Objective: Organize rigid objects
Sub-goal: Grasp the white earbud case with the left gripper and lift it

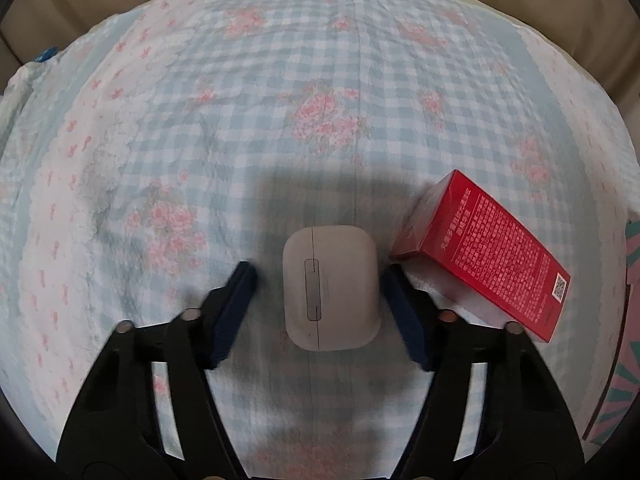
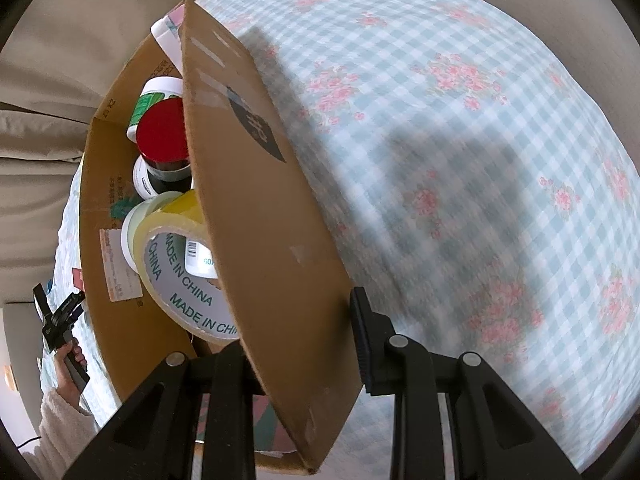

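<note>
In the left wrist view, the left gripper (image 1: 318,276) has its jaws spread wide around a white earbud case (image 1: 330,287) that lies flat on the blue-checked floral cloth (image 1: 240,128). The case sits between the two blue-padded fingers (image 1: 234,312); a strip of cloth shows on the 9 o'clock side, and at 3 o'clock the pad is very near, contact not clear. A red box (image 1: 486,254) lies at 3 o'clock from the case, angled, its near corner just beside the right-hand finger. The surface under the cloth may be a desk or a bed; I cannot tell which. A pink and teal patterned edge (image 1: 624,320) shows at the far 3 o'clock rim.

In the right wrist view, the right gripper (image 2: 298,328) straddles the wall of a cardboard box (image 2: 256,216): one finger sits inside, the other (image 2: 366,340) outside against the brown panel, so the jaws appear to pinch the wall. Inside the box, at 9 o'clock from the panel, lie a clear tape roll (image 2: 180,264) printed "MADE IN CHINA", a red-lidded jar (image 2: 162,136), and white containers (image 2: 154,96) beyond it at 11 o'clock. At 8 o'clock, the person's left hand (image 2: 70,354) holds the other gripper's handle. The checked cloth fills the side from 12 to 5 o'clock, blurred.
</note>
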Motion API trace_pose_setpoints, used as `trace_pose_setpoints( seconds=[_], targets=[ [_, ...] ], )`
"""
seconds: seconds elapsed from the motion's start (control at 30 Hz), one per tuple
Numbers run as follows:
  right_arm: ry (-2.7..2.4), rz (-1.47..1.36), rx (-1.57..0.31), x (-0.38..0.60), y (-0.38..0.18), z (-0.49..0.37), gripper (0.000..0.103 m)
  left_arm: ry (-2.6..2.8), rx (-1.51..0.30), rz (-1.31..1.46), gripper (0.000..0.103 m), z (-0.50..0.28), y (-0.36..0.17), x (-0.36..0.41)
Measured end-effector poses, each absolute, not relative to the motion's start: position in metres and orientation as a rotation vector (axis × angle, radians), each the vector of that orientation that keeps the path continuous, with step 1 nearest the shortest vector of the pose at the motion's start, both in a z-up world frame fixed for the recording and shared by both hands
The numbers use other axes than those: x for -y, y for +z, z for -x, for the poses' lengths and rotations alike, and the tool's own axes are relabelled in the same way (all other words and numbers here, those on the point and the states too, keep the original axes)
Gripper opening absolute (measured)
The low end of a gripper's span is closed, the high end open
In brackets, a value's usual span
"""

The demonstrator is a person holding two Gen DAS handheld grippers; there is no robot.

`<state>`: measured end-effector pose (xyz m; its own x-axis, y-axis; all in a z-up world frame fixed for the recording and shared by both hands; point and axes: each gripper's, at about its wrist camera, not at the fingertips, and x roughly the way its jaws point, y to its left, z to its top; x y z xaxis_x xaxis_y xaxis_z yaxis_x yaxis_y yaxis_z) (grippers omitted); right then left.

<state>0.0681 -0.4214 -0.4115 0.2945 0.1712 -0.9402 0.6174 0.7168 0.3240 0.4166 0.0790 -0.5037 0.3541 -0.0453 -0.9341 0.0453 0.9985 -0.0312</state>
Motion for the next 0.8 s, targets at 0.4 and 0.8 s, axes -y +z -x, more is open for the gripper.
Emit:
trace_pose_setpoints(
  seconds=[0.4, 0.8],
  targets=[
    [-0.348, -0.768, -1.245, 0.424, -0.407, -0.055, 0.025, -0.071, -1.146, 0.002, 0.041, -0.408, -0.483, -0.087],
    [-0.344, -0.737, -1.255, 0.415, -0.406, -0.064, 0.025, -0.147, -1.021, 0.012, 0.041, -0.382, -0.371, -0.038]
  ],
)
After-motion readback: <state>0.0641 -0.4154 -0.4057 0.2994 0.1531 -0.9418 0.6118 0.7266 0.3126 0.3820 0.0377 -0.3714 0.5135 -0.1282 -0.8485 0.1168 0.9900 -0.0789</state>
